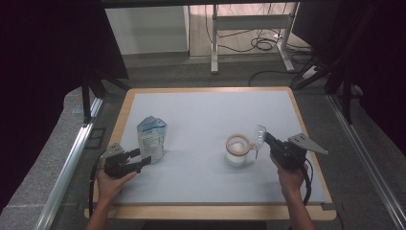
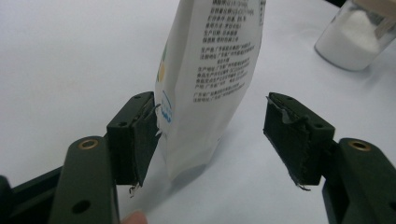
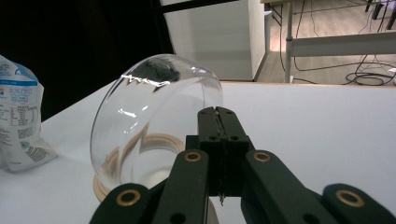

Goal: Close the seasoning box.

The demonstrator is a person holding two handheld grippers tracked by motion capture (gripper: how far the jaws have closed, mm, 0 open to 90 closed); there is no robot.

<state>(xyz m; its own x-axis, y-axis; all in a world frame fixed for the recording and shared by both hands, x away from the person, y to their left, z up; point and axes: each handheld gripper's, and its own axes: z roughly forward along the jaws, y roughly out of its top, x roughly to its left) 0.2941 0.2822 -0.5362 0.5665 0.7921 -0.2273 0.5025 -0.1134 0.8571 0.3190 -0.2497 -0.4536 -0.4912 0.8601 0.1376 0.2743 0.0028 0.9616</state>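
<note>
On table's left side, white pouch point(image 2: 205, 79) stands upright between jaws of my left gripper point(image 2: 212, 140), jaws apart, one pad at pouch edge, other clear. Small black print in columns on pouch, too fine to read; blue marking near top. My right gripper point(image 3: 218, 122) clamps glass lid point(image 3: 149, 121), jaws pressed together on its rim, lid tilted above jar point(image 1: 237, 151) of white powder at table's right.

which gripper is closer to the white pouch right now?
Left. The left gripper has its open jaws on either side of the white pouch. The right gripper is across the table, shut on a clear lid above the jar.
</note>
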